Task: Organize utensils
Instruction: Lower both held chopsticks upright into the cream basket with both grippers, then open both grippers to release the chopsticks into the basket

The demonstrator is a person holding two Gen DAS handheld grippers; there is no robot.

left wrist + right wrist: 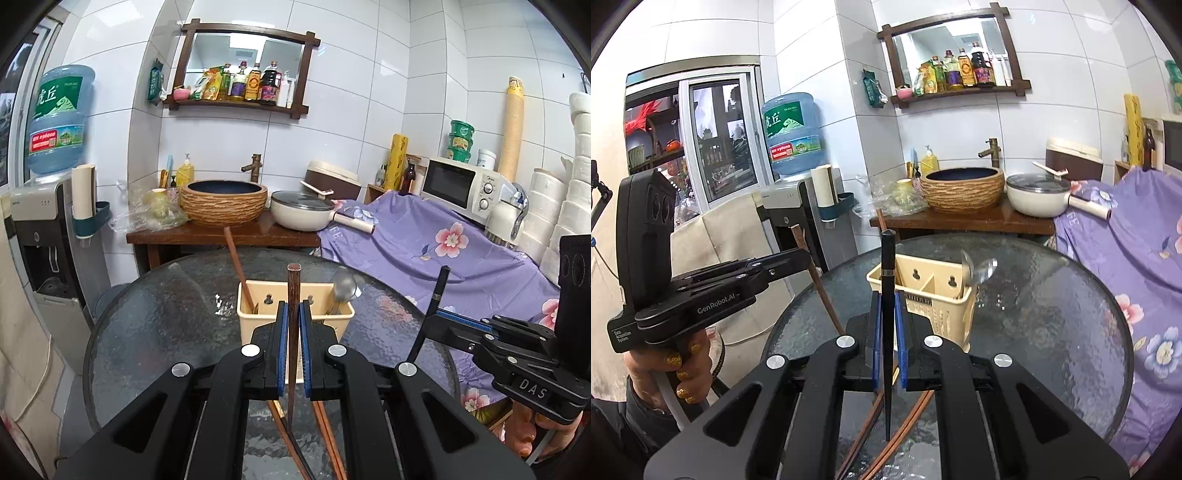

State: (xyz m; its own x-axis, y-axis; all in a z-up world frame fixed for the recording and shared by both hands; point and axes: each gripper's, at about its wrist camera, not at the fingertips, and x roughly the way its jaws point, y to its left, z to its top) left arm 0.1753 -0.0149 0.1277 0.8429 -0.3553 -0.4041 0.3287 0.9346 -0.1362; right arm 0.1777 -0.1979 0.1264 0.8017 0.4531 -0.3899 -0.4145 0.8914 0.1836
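Note:
My left gripper (293, 308) is shut on a dark brown chopstick (294, 295) held upright over the round glass table (155, 332). Just behind it stands a beige utensil holder (255, 326) with a brown chopstick (236, 266) in its left compartment and metal spoons (345, 288) in its right. My right gripper (887, 297) is shut on a black chopstick (887, 280), also upright, in front of the holder (938, 302). Two reddish-brown chopsticks (908, 421) lie on the glass under the grippers. Each gripper shows in the other's view: right (439, 314), left (801, 260).
Behind the table a wooden counter (221, 236) carries a woven basin (223, 203) and a lidded white pan (303, 214). A water dispenser (48, 236) stands at the left. Purple floral cloth (424, 251) and a microwave (458, 188) are at the right.

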